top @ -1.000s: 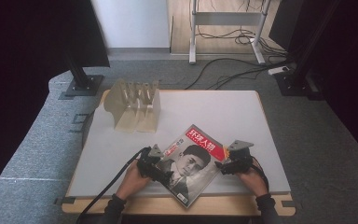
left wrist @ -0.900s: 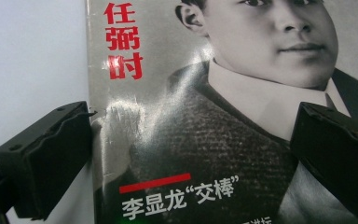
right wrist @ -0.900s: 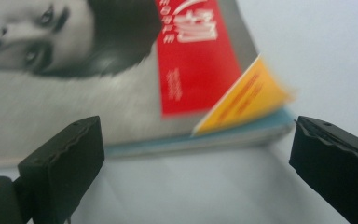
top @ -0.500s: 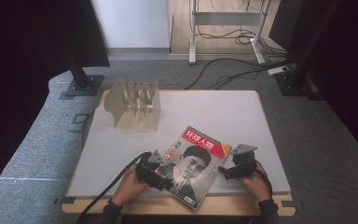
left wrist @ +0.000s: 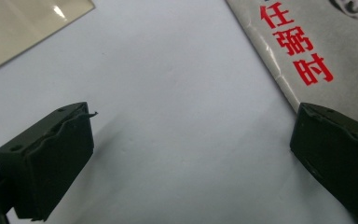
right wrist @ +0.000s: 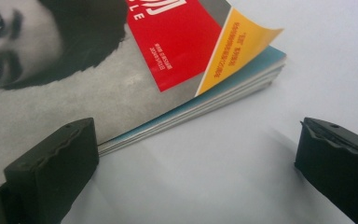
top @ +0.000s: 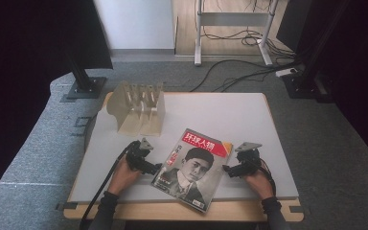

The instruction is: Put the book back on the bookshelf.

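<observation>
A magazine (top: 194,167) with a red title and a black-and-white portrait lies flat and askew at the white table's (top: 230,115) front middle. My left gripper (top: 155,167) rests just left of it, open. In the left gripper view the left gripper (left wrist: 193,109) has bare table between its jaws and the magazine's (left wrist: 307,46) edge by one jaw. My right gripper (top: 227,170) sits just right of the magazine, open; its jaws have just been opening. In the right gripper view, the right gripper (right wrist: 198,123) faces the magazine's (right wrist: 121,93) page edge, whose yellow corner curls up; nothing is pressed.
A beige slotted rack (top: 139,108) stands at the table's back left; its base plate (left wrist: 18,28) appears in the left gripper view. Dark stands and cables (top: 239,72) lie on the grey floor beyond the table. The wooden front edge (top: 172,213) runs below the magazine.
The left gripper has drawn back leftward off the magazine's edge. The magazine has turned a little on the table. The right hand has stayed nearly where it was.
</observation>
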